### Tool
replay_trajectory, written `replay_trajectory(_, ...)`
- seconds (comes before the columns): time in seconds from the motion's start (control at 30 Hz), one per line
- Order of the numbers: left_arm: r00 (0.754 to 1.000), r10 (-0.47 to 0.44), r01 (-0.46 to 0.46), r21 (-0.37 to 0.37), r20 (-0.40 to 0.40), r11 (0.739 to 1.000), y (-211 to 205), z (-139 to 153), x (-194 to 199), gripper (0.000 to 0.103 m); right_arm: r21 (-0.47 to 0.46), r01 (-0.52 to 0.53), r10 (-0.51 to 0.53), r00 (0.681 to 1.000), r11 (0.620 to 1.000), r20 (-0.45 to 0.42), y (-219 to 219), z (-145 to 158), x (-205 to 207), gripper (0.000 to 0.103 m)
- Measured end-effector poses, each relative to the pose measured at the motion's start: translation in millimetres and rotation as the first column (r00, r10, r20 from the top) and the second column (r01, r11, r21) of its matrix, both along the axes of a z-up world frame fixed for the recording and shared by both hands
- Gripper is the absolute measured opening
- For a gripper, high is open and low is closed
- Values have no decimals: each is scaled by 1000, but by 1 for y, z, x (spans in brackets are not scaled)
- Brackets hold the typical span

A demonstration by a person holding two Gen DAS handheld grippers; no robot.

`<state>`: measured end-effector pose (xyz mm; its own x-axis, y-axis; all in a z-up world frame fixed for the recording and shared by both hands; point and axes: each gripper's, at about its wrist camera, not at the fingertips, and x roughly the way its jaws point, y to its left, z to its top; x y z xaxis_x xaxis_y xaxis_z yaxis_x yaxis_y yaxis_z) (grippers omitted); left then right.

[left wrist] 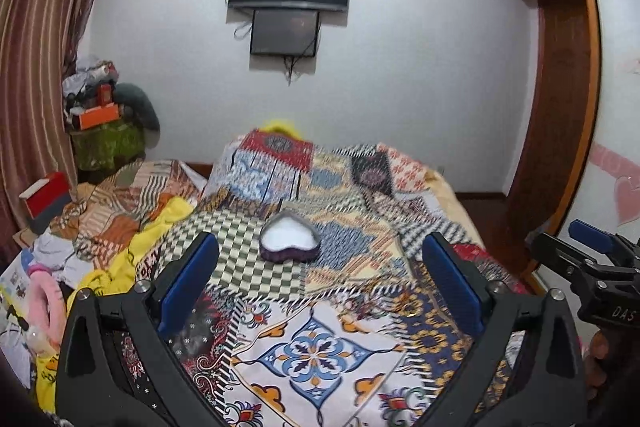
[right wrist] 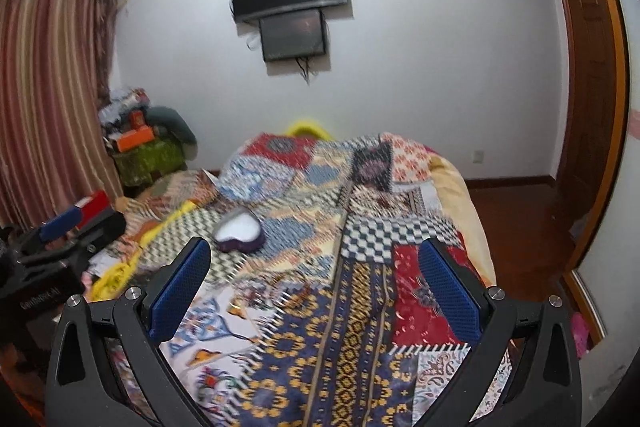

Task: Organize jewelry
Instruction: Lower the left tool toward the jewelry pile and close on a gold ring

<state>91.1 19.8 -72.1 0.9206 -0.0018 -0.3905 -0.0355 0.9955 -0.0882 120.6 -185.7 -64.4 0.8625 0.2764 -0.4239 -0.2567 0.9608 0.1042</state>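
Nearby, the left gripper (left wrist: pixel 320 287) and right gripper (right wrist: pixel 316 291) hang spread wide and empty over the patchwork bedspread (left wrist: pixel 320 347). Farther on sits the heart-shaped jewelry box (left wrist: pixel 290 241), open, lobes toward us, point facing away. Seemingly just starting; no jewelry visible, so next comes approaching the box

We note both the left gripper (left wrist: pixel 320 267) and right gripper (right wrist: pixel 314 267): black angular frames, ribbed blue finger pads (left wrist: pixel 188 283), silver screws.
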Motion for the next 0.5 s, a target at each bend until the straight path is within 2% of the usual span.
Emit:
replay_trajectory(0.13, 996, 8, -8, 0, -85, 1000, 8, -23, 20, 87, -34, 0, -2, 997, 999, -76, -1, -24, 21, 103)
replay_trajectory(0.33, 976, -21, 18, -15, -217, 1000, 14, -58, 47, 75, -61, -54, 42, 982, 997, -183, 3, -54, 40, 101)
replay_trajectory(0.5, 948, -64, 50, -52, -313, 997, 15, -84, 64, 72, -70, -123, 100, 959, 990, -267, 11, -77, 55, 87)
